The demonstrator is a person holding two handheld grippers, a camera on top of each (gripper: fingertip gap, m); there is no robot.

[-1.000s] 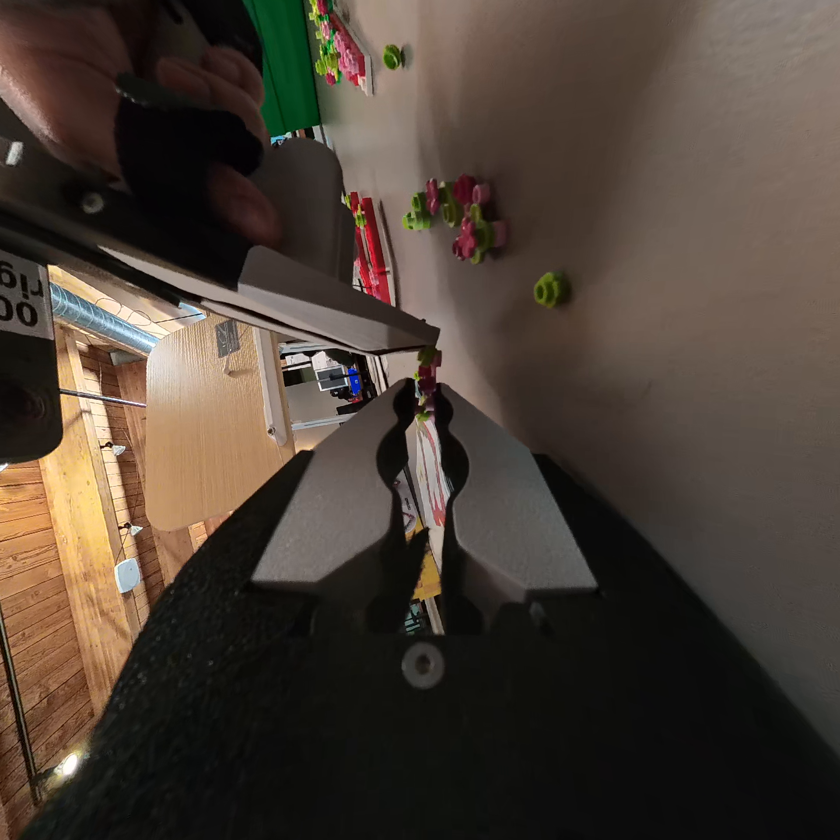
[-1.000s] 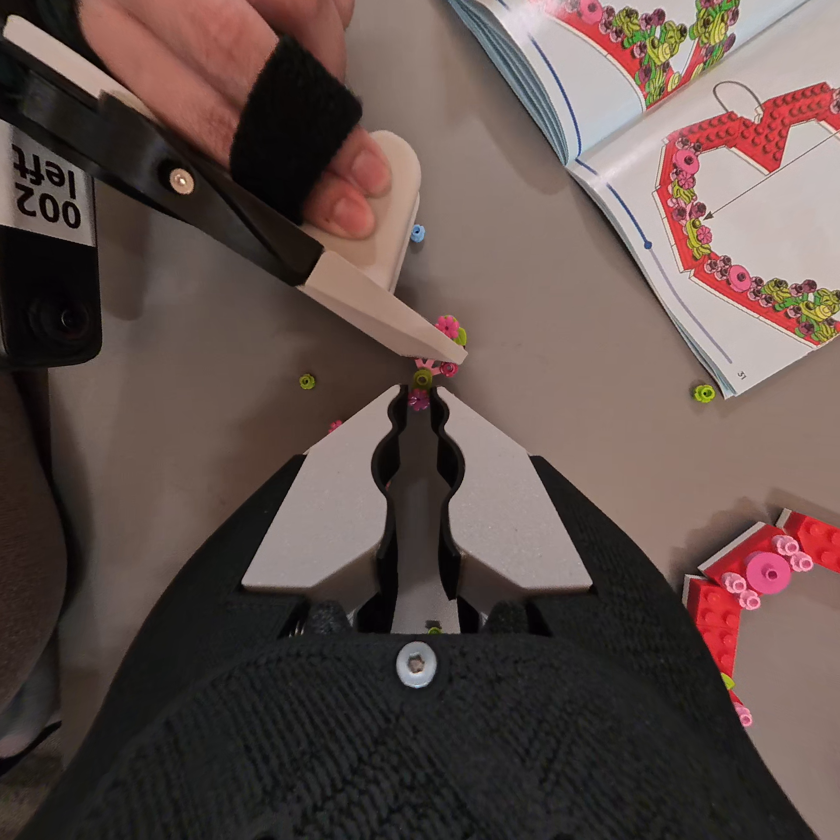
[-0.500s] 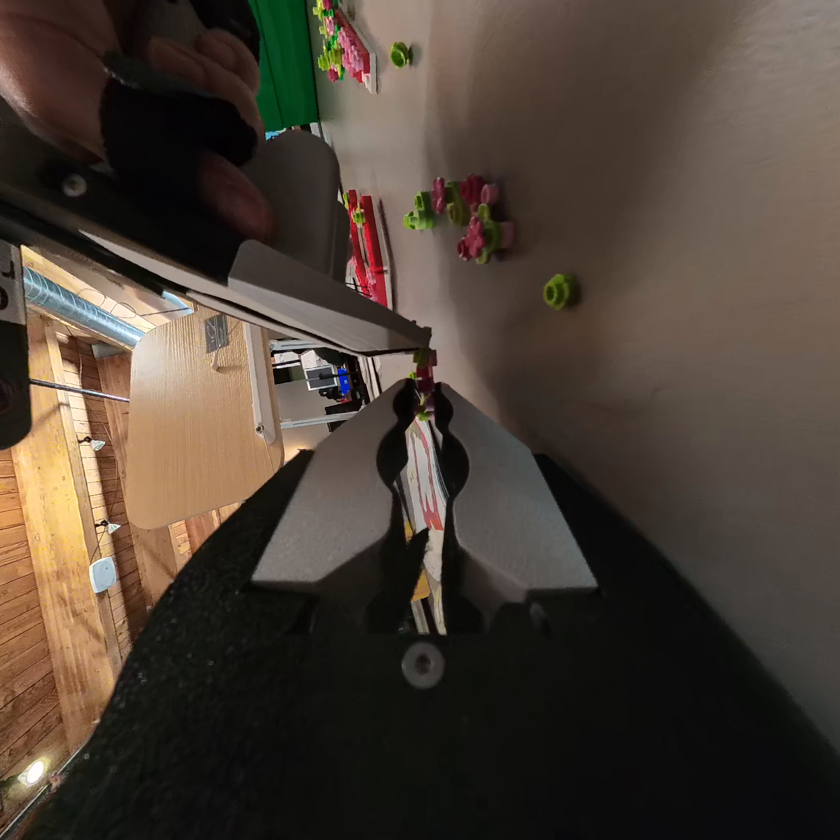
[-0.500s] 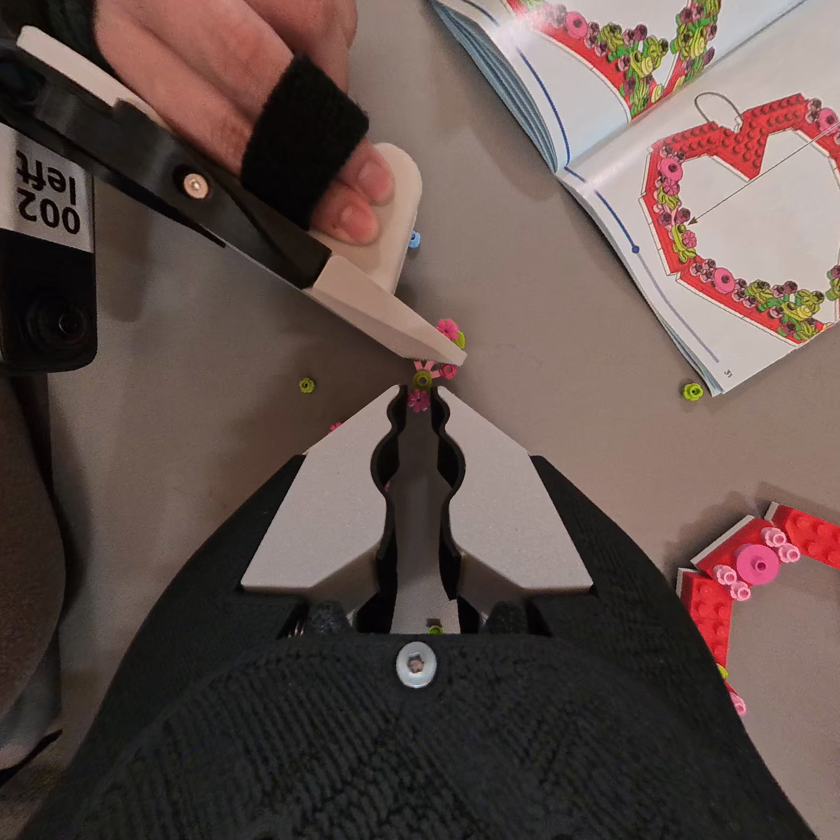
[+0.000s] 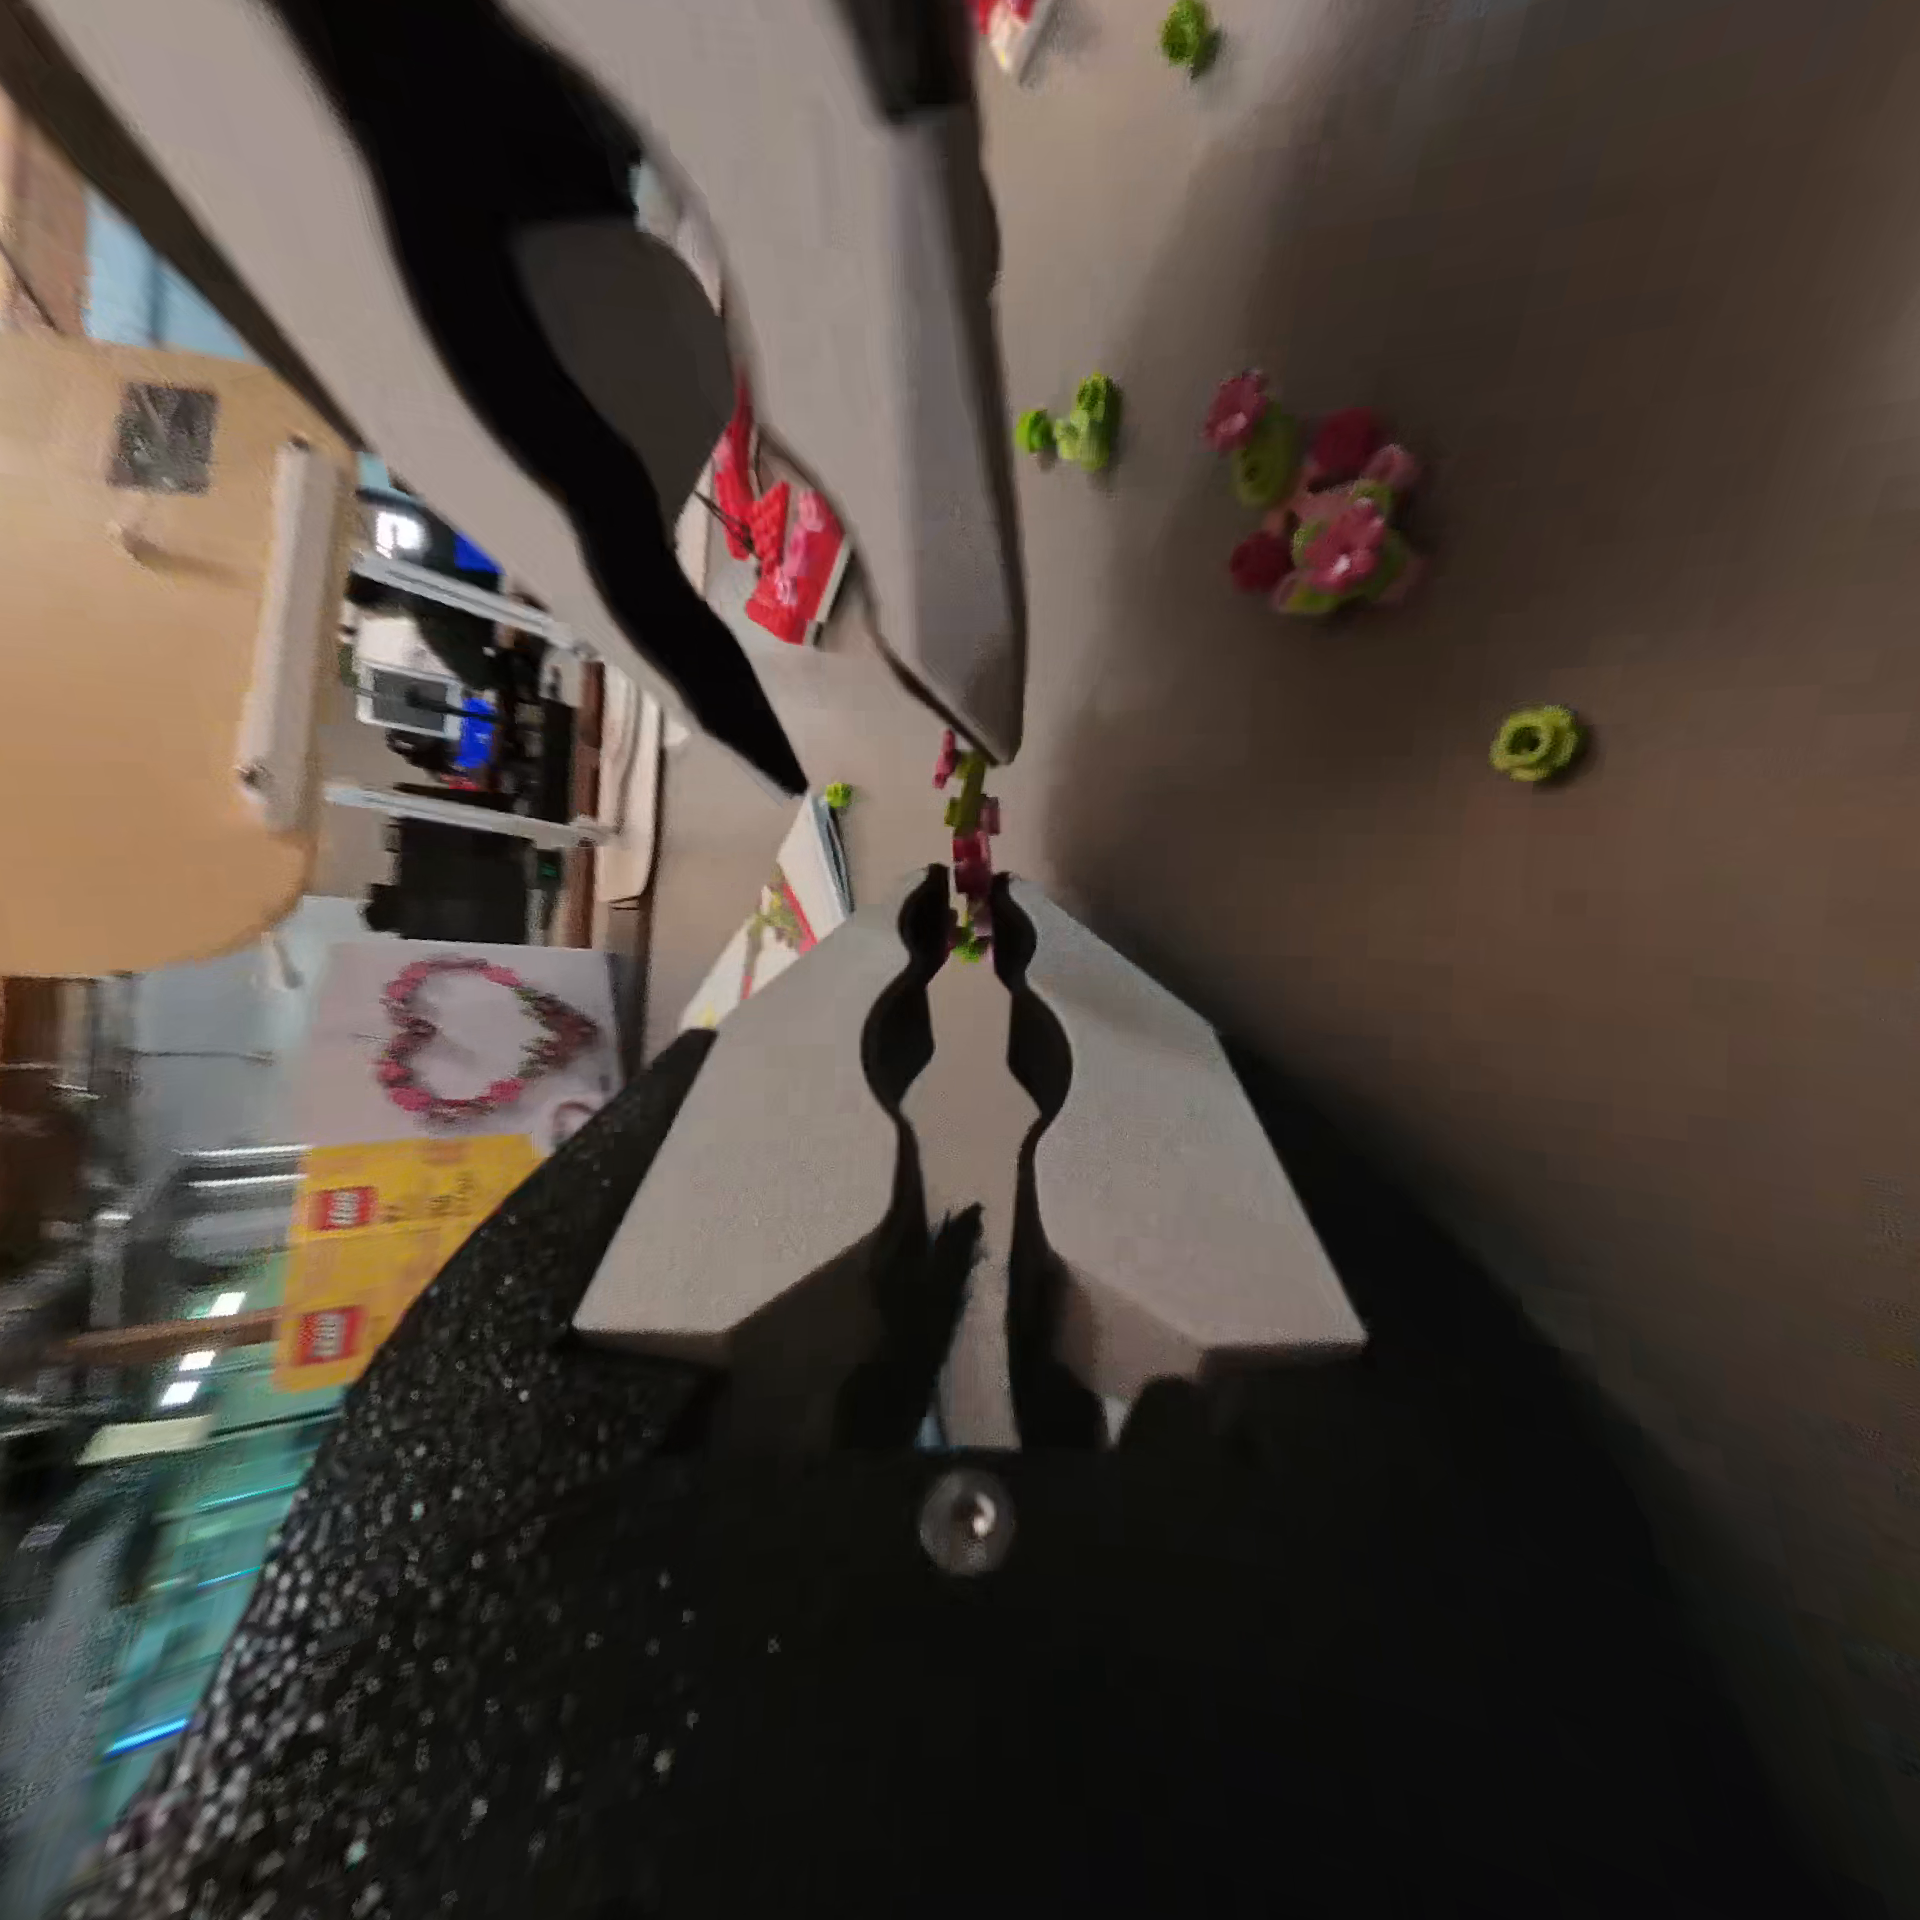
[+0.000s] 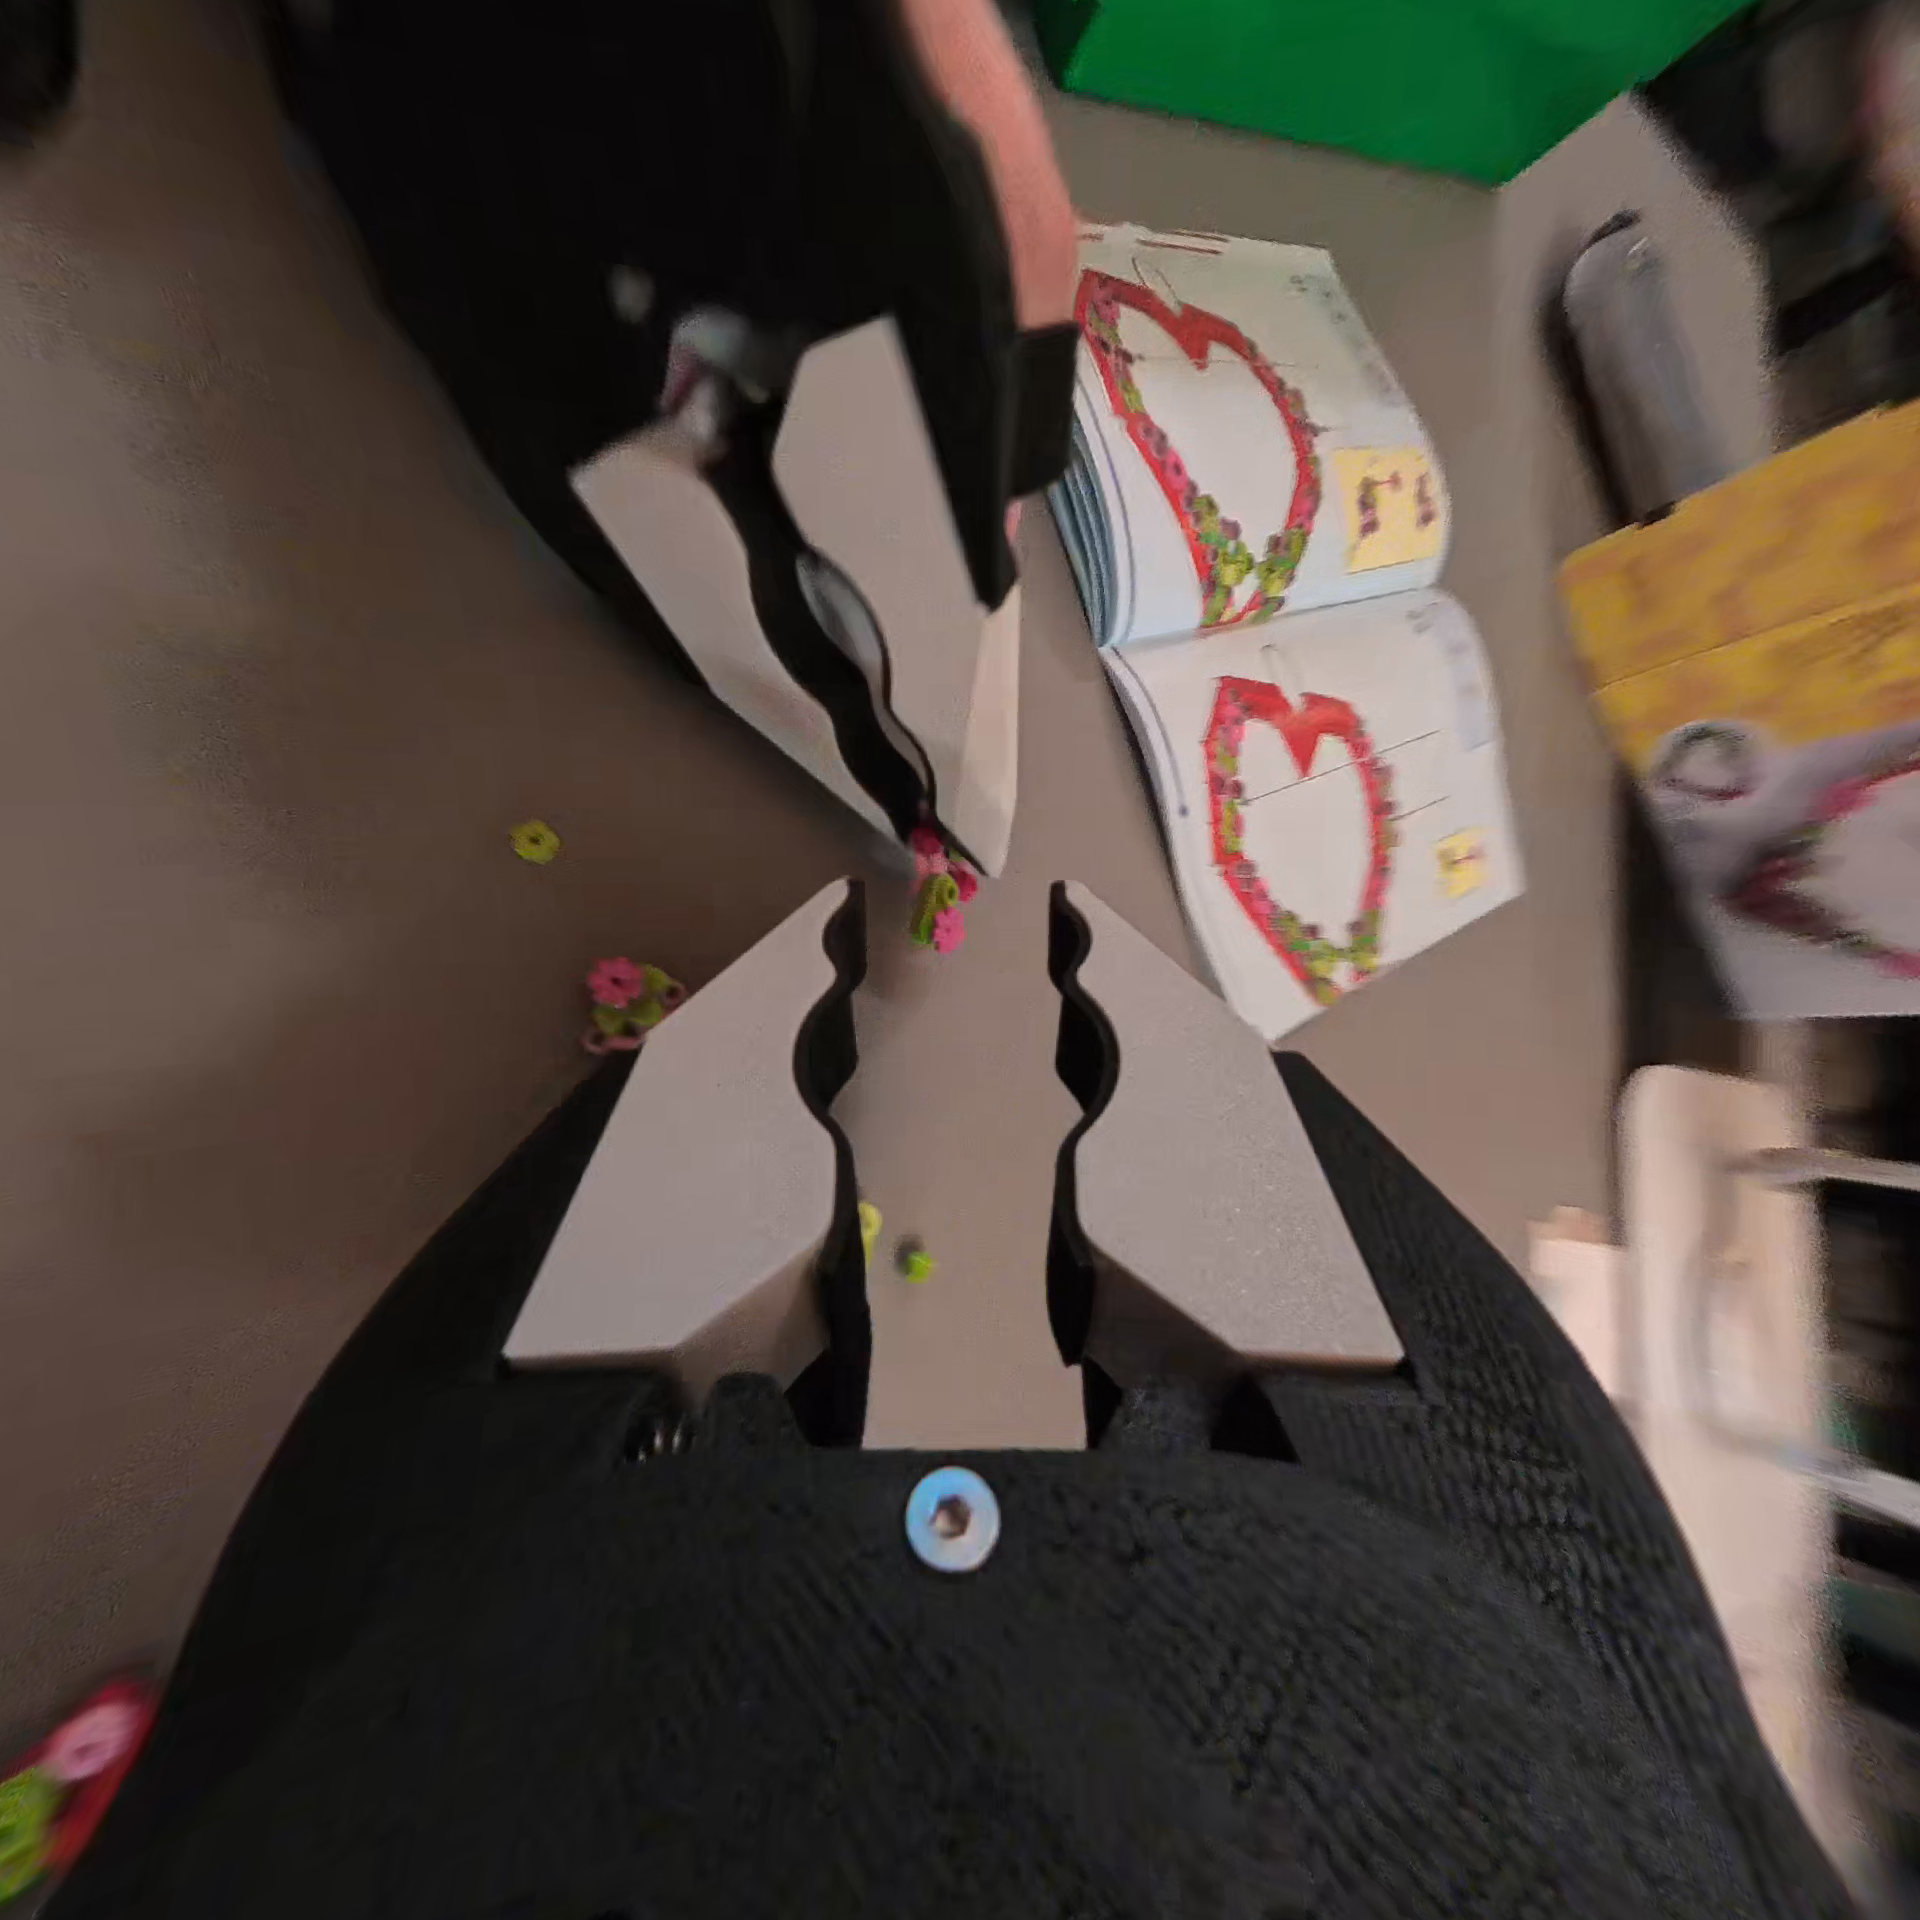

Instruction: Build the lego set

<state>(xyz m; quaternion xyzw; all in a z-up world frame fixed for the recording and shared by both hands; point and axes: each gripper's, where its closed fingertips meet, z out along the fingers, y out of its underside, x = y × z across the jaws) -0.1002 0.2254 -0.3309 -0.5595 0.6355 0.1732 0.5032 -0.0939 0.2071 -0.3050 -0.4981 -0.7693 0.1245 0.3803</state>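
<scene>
left gripper [image 5: 971, 899] jaws pinch the flower sprig [image 5: 971, 831] above the counter [image 5: 1558, 1039] | right gripper [image 6: 956, 904] jaws spread wide, holding nothing | risk: tiny sprig slips and drops, only its end is pinched | count: two grippers, one held sprig, one open booklet [image 6: 1299, 644]

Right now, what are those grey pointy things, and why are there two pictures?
They are two grabbers, like big tweezers, that a person squeezes by hand. Each carries a camera that looks along its two fingers, so each picture comes from one grabber. The left gripper pinches a tiny flower sprig of pink and green pieces. The right gripper is open and faces it. On the grey table lie loose flower pieces, a red heart part and the open instruction booklet.
</scene>
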